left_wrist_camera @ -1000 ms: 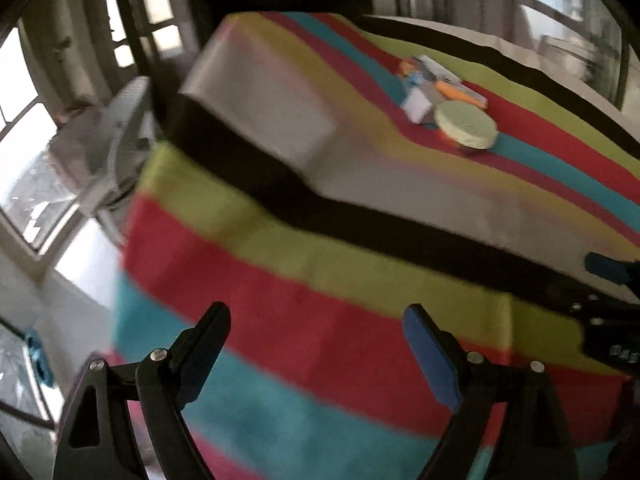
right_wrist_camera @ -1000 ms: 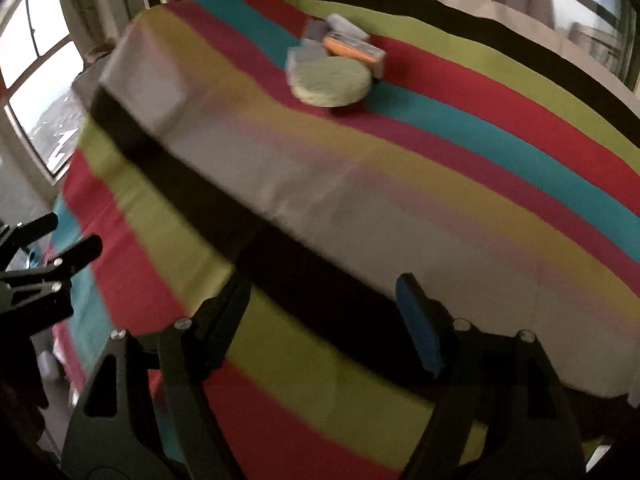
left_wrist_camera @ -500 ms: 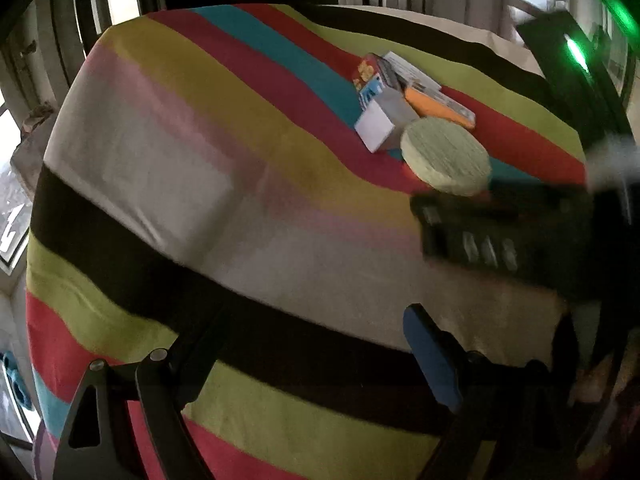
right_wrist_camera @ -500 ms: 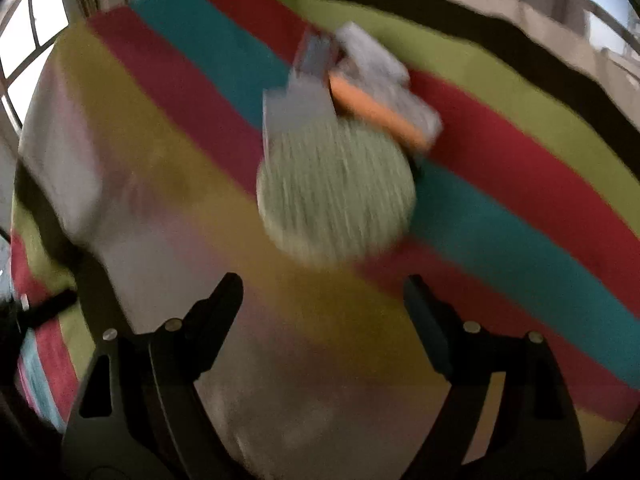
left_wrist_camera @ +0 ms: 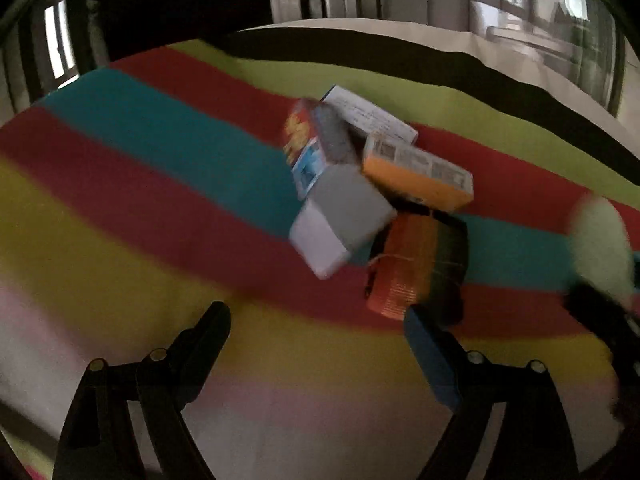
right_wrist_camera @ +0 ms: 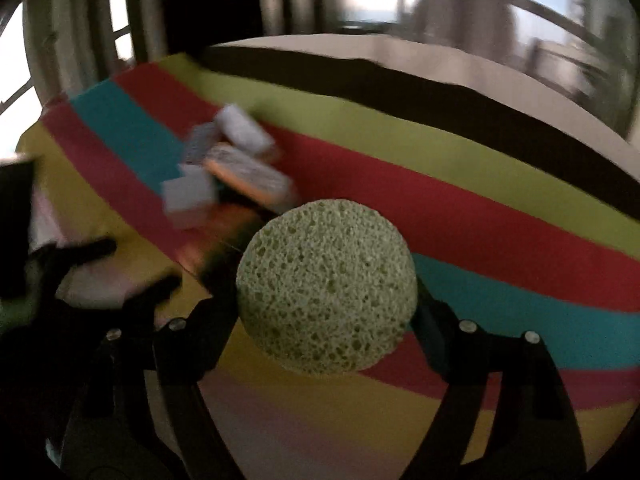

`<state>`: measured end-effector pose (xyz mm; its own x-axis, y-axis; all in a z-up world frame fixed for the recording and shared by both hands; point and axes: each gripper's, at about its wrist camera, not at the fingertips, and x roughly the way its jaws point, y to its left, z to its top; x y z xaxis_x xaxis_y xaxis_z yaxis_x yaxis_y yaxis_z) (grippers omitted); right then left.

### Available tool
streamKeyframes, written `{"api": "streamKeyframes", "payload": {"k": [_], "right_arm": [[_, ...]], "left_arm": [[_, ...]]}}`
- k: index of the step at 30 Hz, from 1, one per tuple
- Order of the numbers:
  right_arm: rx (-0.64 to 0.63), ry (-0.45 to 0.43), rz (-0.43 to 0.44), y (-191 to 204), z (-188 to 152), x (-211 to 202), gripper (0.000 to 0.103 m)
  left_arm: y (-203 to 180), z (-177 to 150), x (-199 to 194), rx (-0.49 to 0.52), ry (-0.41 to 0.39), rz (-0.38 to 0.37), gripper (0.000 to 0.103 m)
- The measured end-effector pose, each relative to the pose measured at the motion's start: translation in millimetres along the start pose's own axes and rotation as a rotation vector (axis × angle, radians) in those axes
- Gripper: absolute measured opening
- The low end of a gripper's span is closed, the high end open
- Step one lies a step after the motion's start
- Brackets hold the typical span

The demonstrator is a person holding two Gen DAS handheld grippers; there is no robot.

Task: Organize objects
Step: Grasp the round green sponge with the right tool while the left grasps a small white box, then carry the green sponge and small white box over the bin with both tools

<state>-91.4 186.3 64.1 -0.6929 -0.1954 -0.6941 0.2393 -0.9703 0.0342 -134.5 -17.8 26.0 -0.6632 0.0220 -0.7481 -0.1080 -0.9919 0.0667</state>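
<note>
Already at risk:
Right gripper (right_wrist_camera: pixel 326 316): closing on sponge (right_wrist_camera: pixel 326 288) between jaws; might slip.
Left gripper (left_wrist_camera: pixel 316 344): opening, empty; boxes (left_wrist_camera: pixel 344 216) ahead could scatter.

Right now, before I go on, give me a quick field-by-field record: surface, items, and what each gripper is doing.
surface: striped cloth
pile: white box, orange box, orange-and-black packet, picture box, crowded together
sponge: round green sponge between the right gripper's fingers
right gripper: jaws closing, pads at the sponge's edges
left gripper: jaws opening, nothing between them, facing the pile
</note>
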Motion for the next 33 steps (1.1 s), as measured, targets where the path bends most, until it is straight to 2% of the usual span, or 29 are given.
{"api": "streamKeyframes", "payload": {"k": [4,8,9,10,11,13,17,20,23,25,28,31,33], "right_arm": [[0.048,0.016,-0.019,-30.4,-18.9,-12.4,0.082],[0.093,0.028,-0.018,-40.2,-38.5,-28.2,0.082],[0.103,0.031,-0.014,-41.6,-37.1,-22.9,0.082],[0.112,0.034,-0.008,-42.1,-38.7,-23.8,0.082],[0.119,0.035,-0.001,-40.8,-39.6,-24.8,0.082],[0.124,0.032,0.009,-41.4,-37.9,-26.7,0.082],[0.107,0.024,0.019,-38.6,-43.7,-38.9,0.082],[0.092,0.035,0.029,-32.3,-52.6,-49.3,0.082],[0.079,0.050,0.038,-20.9,-62.6,-58.5,0.082],[0.067,0.056,0.045,-12.1,-65.7,-67.2,0.082],[0.030,0.057,0.043,2.5,-71.4,-88.4,0.082],[-0.003,0.056,0.036,14.8,-78.0,-108.7,0.082],[-0.028,0.053,0.032,21.6,-85.9,-126.1,0.082]], "left_arm": [[0.5,21.9,14.6,-0.057,0.001,-0.069,0.092],[1.9,32.0,26.2,-0.113,0.001,-0.094,0.091],[1.9,31.5,26.8,-0.120,-0.003,-0.104,0.078],[1.7,29.9,27.7,-0.127,0.008,-0.136,0.035],[0.9,26.6,30.7,-0.134,0.055,-0.160,0.035],[1.9,18.1,23.2,-0.156,0.048,-0.186,0.036],[-4.6,-8.9,-21.1,-0.111,0.000,-0.177,0.036],[-6.1,-27.6,-51.1,-0.102,-0.007,-0.177,0.036],[-0.7,-37.0,-69.4,-0.101,0.002,-0.170,0.036],[-7.2,-60.4,-96.7,-0.092,0.004,-0.155,0.036],[-4.2,-74.9,-118.1,-0.085,0.015,-0.147,0.036],[-4.4,-86.9,-123.4,-0.093,0.026,-0.154,0.036],[-4.7,-103.4,-141.6,-0.089,0.031,-0.147,0.036]]}}
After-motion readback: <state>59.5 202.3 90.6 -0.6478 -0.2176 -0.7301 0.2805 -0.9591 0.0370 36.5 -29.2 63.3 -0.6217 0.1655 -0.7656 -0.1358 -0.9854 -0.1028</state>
